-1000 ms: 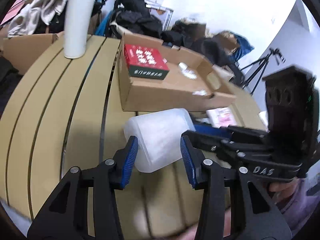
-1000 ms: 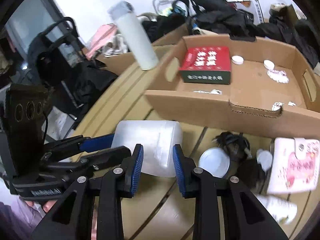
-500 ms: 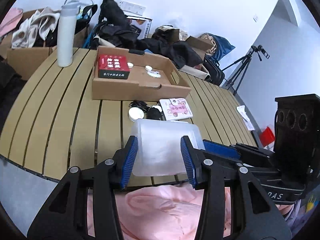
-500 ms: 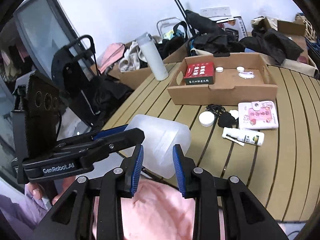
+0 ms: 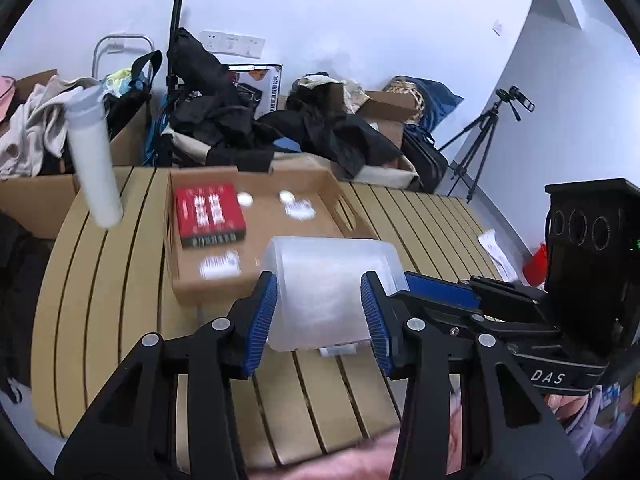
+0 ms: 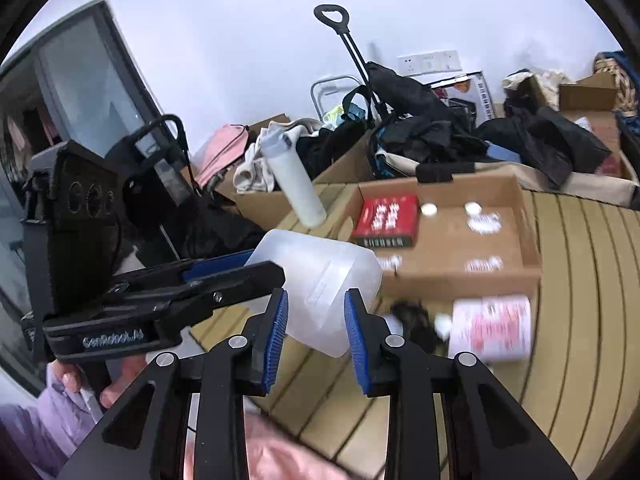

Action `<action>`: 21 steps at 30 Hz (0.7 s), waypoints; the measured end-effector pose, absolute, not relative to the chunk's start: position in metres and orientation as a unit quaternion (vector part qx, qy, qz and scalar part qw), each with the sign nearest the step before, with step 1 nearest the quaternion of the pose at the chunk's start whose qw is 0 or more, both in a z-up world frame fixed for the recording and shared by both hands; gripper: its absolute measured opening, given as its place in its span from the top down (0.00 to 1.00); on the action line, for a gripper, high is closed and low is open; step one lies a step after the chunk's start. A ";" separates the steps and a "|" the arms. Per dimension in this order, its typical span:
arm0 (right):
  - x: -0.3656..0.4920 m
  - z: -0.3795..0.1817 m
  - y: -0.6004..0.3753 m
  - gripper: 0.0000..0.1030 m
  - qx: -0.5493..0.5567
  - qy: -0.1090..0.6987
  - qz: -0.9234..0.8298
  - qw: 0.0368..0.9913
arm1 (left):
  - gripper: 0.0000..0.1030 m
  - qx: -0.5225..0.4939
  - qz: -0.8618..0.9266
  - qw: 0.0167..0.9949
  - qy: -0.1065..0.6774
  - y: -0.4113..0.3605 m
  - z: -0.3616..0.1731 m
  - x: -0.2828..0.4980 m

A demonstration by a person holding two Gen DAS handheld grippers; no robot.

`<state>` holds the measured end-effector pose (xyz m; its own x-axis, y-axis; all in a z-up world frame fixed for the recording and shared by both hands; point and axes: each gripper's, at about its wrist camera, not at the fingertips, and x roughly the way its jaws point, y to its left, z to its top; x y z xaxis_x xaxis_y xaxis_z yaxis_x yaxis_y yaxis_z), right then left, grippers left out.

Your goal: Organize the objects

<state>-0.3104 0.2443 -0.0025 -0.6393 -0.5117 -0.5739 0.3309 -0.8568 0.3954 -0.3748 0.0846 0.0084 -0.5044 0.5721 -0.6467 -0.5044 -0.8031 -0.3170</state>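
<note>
A translucent white plastic box (image 5: 326,292) is held in the air between both grippers, above the near edge of the slatted wooden table (image 5: 100,300). My left gripper (image 5: 318,320) is shut on one end of it and my right gripper (image 6: 316,318) is shut on the other end; the box also shows in the right wrist view (image 6: 320,280). Beyond it lies an open cardboard tray (image 5: 256,276) holding a red box (image 5: 210,214) and small white caps.
A white bottle (image 5: 96,156) stands at the table's back left. A pink card wallet (image 6: 492,328) and a black cable bundle (image 6: 416,320) lie in front of the tray. Clothes, bags and cardboard boxes pile behind the table. A tripod (image 5: 480,140) stands at the right.
Both grippers have carried the plastic box back toward the cardboard tray after pulling it off past the table's near edge; the view is tilted and blurred by motion.
</note>
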 end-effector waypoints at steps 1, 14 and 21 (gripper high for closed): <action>-0.330 0.000 0.246 0.71 0.356 -0.128 -0.895 0.235 | 0.62 -0.391 0.867 0.306 -0.040 0.086 0.009 -0.395; -0.505 -0.112 0.230 0.71 0.491 -0.127 -0.834 0.217 | 0.67 -0.514 0.828 0.222 -0.014 0.091 -0.114 -0.514; -0.513 -0.157 0.226 0.70 0.532 -0.157 -0.804 0.214 | 0.55 -0.524 0.834 0.173 -0.015 0.083 -0.123 -0.515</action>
